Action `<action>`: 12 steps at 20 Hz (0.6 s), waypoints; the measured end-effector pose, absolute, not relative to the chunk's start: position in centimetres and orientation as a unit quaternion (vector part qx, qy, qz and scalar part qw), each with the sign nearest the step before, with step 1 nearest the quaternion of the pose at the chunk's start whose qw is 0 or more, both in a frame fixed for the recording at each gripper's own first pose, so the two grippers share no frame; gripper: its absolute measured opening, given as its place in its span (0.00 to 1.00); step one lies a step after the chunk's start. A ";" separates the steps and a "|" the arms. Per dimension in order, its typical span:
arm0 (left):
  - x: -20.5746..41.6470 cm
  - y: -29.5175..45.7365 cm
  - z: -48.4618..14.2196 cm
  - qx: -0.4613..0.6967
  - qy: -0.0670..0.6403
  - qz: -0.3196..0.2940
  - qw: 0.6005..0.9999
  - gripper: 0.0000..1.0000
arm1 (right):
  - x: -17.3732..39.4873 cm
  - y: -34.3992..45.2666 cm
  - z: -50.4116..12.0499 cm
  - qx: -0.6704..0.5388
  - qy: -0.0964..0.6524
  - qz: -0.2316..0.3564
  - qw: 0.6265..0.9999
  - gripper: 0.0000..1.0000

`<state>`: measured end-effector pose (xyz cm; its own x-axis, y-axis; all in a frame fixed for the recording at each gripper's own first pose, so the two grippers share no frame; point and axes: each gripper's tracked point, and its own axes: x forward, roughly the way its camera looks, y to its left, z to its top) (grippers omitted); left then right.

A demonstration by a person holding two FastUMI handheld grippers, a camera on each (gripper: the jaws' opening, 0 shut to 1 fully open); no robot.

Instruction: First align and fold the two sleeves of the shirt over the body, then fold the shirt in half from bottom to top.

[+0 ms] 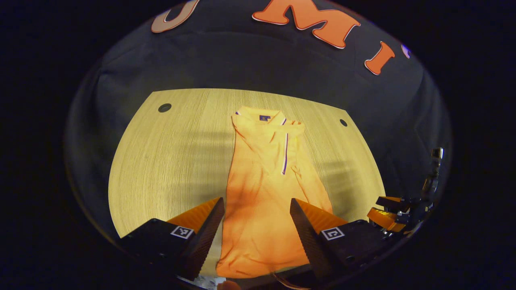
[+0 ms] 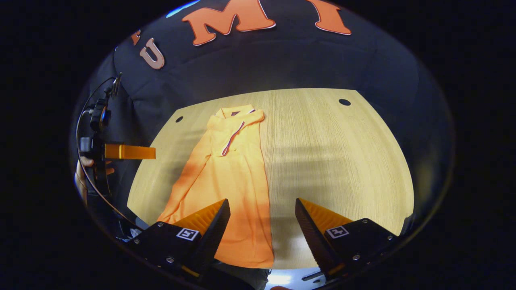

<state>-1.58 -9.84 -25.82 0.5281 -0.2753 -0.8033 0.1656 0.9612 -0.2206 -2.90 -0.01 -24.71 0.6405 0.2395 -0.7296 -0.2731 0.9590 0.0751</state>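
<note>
Both my grippers, left point(image 1: 256, 225) and right point(image 2: 262, 225), hang wide open and empty above the hem of the orange polo shirt point(image 1: 264, 189), lying lengthwise on the wooden table point(image 1: 169, 161). Soft, limp cloth, I judge; pinch the hem corners.

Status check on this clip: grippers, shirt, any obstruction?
Left gripper open, holding nothing, above the hem. Right gripper open, holding nothing. Shirt flat on the table, sleeves folded in, bottom fold not yet done. Nothing in the way.
</note>
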 end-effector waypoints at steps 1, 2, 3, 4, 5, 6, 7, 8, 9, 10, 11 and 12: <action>-3.0 -9.8 -26.2 -0.065 0.475 -0.130 0.868 0.99 | -3.5 0.2 -24.9 -0.024 0.402 0.141 0.904 0.99; -4.1 -9.8 -26.8 -0.068 0.478 -0.129 0.866 0.99 | -4.1 0.4 -25.3 -0.027 0.406 0.141 0.902 0.99; -5.2 -9.5 -27.2 -0.067 0.481 -0.125 0.865 0.99 | -4.7 0.6 -25.7 -0.029 0.411 0.140 0.901 0.99; -6.4 -9.4 -27.5 -0.070 0.481 -0.118 0.866 0.99 | -5.4 0.7 -26.3 -0.032 0.415 0.139 0.898 0.99; -7.7 -9.8 -27.9 -0.076 0.485 -0.118 0.863 0.97 | -6.0 0.8 -27.0 -0.034 0.423 0.136 0.895 0.99; -8.8 -9.8 -28.5 -0.077 0.487 -0.114 0.863 0.99 | -6.8 0.9 -28.2 -0.037 0.436 0.132 0.889 0.99; -9.7 -9.8 -29.3 -0.074 0.489 -0.113 0.862 0.99 | -7.8 1.1 -29.0 -0.041 0.448 0.132 0.883 0.98; -10.7 -9.5 -30.3 -0.072 0.494 -0.107 0.860 0.99 | -8.4 1.4 -29.7 -0.043 0.457 0.134 0.878 0.99; -11.8 -9.3 -31.3 -0.070 0.500 -0.106 0.857 0.98 | -9.1 1.7 -30.4 -0.045 0.466 0.135 0.873 0.99; -12.8 -9.1 -32.4 -0.063 0.512 -0.106 0.850 0.99 | -9.8 1.9 -31.3 -0.049 0.476 0.134 0.868 0.99; -14.1 -8.8 -33.5 -0.056 0.524 -0.107 0.843 0.99 | -10.3 2.1 -32.2 -0.053 0.484 0.133 0.863 0.99; -15.2 -8.5 -34.5 -0.049 0.534 -0.108 0.837 0.99 | -11.0 2.1 -32.9 -0.060 0.493 0.132 0.858 0.99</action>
<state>-15.21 -8.54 -34.55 0.4065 -0.2327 -0.8835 0.1280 0.9720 -0.1972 -10.98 2.08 -32.89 0.4786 0.1673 -0.8619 -0.2854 0.9580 0.0274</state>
